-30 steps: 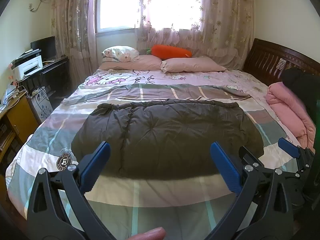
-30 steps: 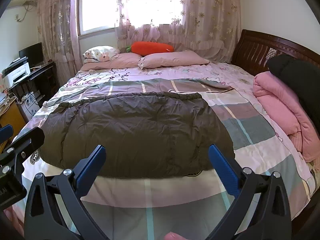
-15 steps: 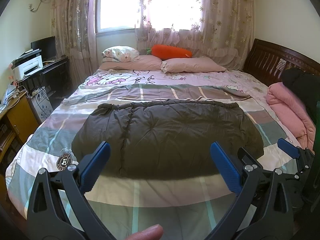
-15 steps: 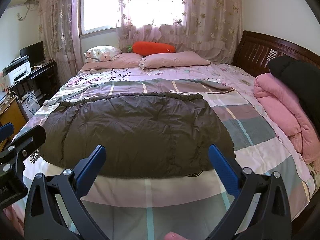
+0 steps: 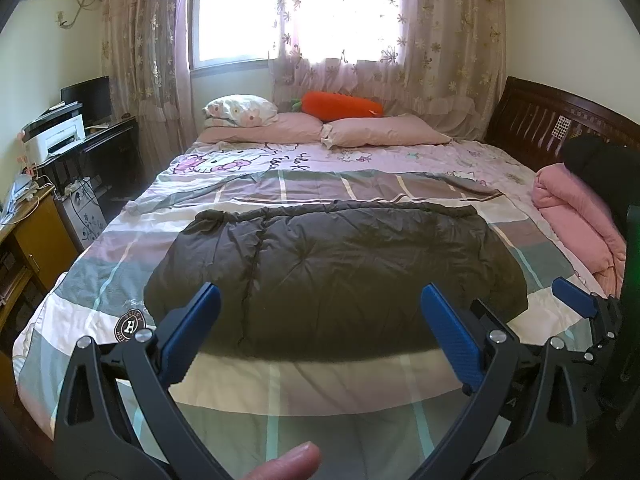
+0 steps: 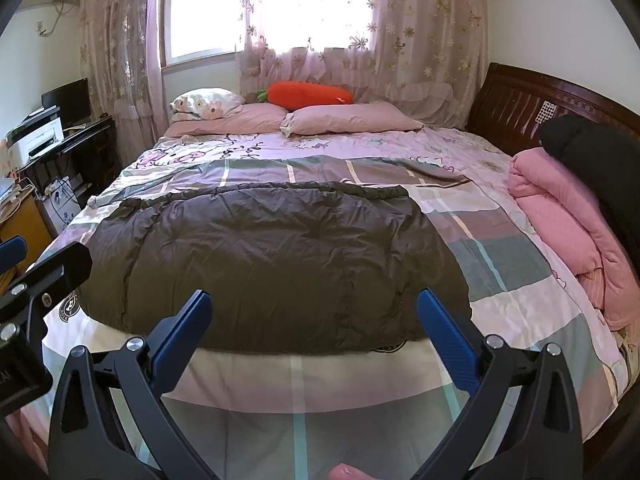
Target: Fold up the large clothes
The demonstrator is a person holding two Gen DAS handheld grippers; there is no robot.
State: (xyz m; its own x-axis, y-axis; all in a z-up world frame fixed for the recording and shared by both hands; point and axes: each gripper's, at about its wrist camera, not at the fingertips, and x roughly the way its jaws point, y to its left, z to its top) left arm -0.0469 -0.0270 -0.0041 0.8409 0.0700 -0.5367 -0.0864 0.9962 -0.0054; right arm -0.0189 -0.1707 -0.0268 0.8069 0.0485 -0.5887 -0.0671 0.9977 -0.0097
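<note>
A dark grey-brown padded garment (image 5: 332, 276) lies folded flat across the middle of the bed (image 5: 304, 388), also in the right wrist view (image 6: 276, 264). My left gripper (image 5: 320, 324) is open and empty, hovering over the near edge of the bed just short of the garment. My right gripper (image 6: 314, 324) is open and empty at the same height, to the right of the left one. The right gripper's blue finger (image 5: 572, 300) shows at the right of the left wrist view; the left gripper's body (image 6: 36, 280) shows at the left of the right wrist view.
A plaid quilt (image 6: 504, 264) covers the bed. Pink folded bedding (image 6: 560, 232) and a black item (image 6: 592, 160) lie at the right by the wooden headboard (image 6: 516, 112). Pillows (image 5: 372, 132) and an orange carrot cushion (image 5: 340, 106) sit under the window. A desk with a printer (image 5: 56, 140) stands left.
</note>
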